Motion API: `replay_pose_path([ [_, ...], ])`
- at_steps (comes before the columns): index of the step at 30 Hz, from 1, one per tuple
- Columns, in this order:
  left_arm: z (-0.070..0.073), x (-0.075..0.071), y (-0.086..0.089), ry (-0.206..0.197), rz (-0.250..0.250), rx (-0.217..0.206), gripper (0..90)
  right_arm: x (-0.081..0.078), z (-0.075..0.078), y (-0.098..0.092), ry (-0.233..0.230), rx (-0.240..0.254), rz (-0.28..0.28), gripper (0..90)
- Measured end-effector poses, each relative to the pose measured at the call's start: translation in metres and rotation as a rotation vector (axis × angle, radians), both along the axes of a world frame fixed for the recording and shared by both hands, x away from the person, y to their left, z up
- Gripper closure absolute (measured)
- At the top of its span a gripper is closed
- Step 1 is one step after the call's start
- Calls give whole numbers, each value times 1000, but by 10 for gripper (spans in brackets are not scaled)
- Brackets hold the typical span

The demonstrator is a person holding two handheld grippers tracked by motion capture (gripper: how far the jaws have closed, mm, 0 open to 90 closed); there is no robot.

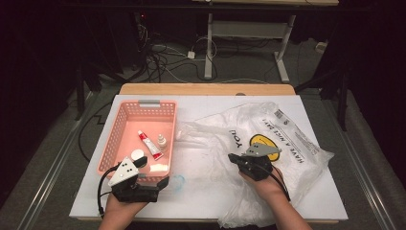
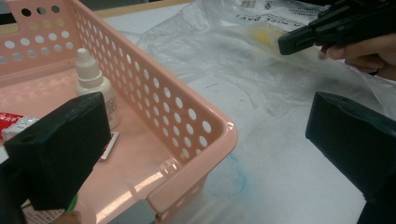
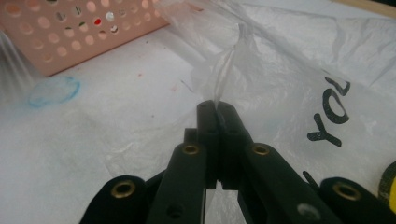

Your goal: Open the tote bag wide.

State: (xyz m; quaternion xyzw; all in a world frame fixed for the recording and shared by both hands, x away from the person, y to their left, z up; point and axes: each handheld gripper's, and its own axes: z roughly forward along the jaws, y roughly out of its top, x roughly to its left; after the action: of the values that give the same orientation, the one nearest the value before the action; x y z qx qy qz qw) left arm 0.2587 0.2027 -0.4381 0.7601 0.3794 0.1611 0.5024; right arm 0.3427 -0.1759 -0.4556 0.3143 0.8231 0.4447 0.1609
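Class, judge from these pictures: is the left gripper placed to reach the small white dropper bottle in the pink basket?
Probably yes. The left gripper is open at the pink perforated plastic basket's near corner, and the small white dropper bottle stands upright inside with nothing covering it; only the wall needs clearing.

Dim room, black at both sides and along the far wall. Grey carpeted floor point(image 1: 57, 143), lit only around the middle. White rectangular board point(image 1: 210, 201) laid over a light wooden tabletop point(image 1: 206, 89) showing along the far edge. Beyond it, a white metal desk frame point(image 1: 249, 33) with two legs on flat feet. Tangled black and white cables point(image 1: 167, 57) strewn across the floor behind.
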Motion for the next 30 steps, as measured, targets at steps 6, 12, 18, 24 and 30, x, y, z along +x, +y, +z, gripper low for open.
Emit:
replay_pose_path([
  [6,0,0,0,0,1,1,0,-3,12,-7,-46,36,-12,900],
  [12,0,0,0,-1,1,3,0,-4,22,-13,-80,63,-28,900],
  [18,-1,1,2,0,3,1,0,-7,35,-21,-128,93,-41,900],
  [24,-2,2,3,5,6,-4,0,-9,49,-29,-179,129,-60,900],
  [30,-2,2,5,10,13,-19,0,-10,61,-37,-218,159,-76,900],
])
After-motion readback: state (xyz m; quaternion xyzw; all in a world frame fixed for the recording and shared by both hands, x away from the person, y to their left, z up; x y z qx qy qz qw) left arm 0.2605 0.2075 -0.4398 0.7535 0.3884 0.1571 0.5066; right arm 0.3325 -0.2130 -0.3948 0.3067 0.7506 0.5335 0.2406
